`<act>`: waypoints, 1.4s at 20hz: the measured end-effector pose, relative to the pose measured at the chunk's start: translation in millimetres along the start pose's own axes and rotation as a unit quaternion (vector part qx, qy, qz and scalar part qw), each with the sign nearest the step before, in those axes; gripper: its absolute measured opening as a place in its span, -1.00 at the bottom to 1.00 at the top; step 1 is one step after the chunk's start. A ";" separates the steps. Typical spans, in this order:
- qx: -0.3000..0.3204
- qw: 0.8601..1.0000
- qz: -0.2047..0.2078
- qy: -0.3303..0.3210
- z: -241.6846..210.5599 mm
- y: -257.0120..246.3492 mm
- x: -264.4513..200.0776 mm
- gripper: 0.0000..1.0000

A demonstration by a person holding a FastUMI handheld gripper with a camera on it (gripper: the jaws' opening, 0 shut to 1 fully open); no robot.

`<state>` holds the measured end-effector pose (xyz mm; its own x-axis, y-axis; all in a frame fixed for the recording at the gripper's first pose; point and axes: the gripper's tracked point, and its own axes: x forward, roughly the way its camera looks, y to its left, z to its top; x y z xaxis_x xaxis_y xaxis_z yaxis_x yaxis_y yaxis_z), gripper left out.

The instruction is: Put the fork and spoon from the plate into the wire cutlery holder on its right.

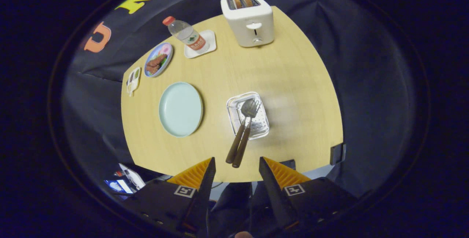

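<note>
Two pieces of cutlery, a brown-handled metal spoon [244,120] and a brown-handled metal fork [250,128], stand side by side in the clear wire cutlery holder [234,115], heads down in it and handles leaning out toward six o'clock, ending just ahead of the fingers. The round pale wooden table [293,80] carries everything. At twelve o'clock on it a white two-slot toaster [249,23] holds two brown slices. Left of the holder, at nine o'clock, lies the round pale green plate [180,109], bare. At eleven o'clock a small blue-rimmed dish [158,59] holds dark food, and beside it a clear plastic bottle with a red cap [185,34] stands on a white square tray [210,41]; its orange label is too small to read. A small white compartment dish [133,80] sits at the table's ten o'clock edge. The gripper [236,166] hovers over the near edge, fingers spread wide, holding and touching nothing.
</note>
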<state>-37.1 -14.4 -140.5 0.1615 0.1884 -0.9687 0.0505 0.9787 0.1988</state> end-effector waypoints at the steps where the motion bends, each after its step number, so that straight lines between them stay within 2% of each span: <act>1: -0.006 1.000 -0.006 -0.024 9.1 2.0 -3.9 0.50; 2: -0.011 0.999 -0.009 -0.048 18.0 6.0 -6.0 0.57; 7: -0.034 0.994 -0.004 -0.100 34.2 27.0 -15.5 0.59; 8: -0.036 0.993 -0.004 -0.116 39.2 30.3 -18.2 0.66; 11: -0.048 0.984 -0.003 -0.174 51.1 41.6 -34.1 0.75; 14: -0.062 0.967 0.006 -0.246 64.0 55.9 -62.8 0.84; 17: -0.080 0.942 0.010 -0.327 71.9 69.1 -98.7 0.83; 22: -0.099 0.880 0.020 -0.464 73.1 86.2 -163.1 0.87; 26: -0.099 0.834 0.017 -0.542 67.4 88.5 -185.6 0.87; 28: -0.097 0.820 0.030 -0.563 58.0 94.5 -193.0 0.87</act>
<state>-6.3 37.0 73.9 0.9714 0.1489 -0.1847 -0.1306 0.9856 0.1076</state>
